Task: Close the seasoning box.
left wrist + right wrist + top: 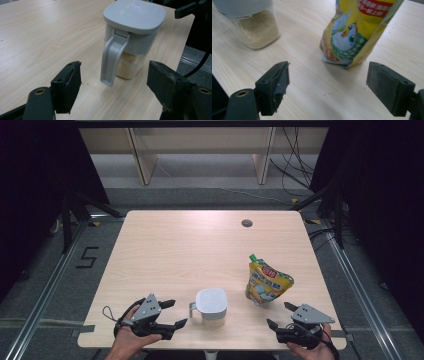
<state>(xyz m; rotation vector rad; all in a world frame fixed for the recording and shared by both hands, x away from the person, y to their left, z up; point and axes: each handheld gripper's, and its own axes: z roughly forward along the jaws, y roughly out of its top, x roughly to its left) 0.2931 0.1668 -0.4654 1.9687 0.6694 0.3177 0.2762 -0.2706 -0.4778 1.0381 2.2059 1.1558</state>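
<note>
Grey-lidded clear plastic jug (pixel 211 306) of pale grains: table (pixel 165 250) front edge, six o'clock | left gripper (pixel 171 314) released, at its nine | yellow spouted pouch (pixel 266 282) at its two | right gripper (pixel 281 315) released, at pouch's six.

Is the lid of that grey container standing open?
No, the flat grey lid sits closed on the container, covering the pale grains inside, as the left gripper view shows.
</note>
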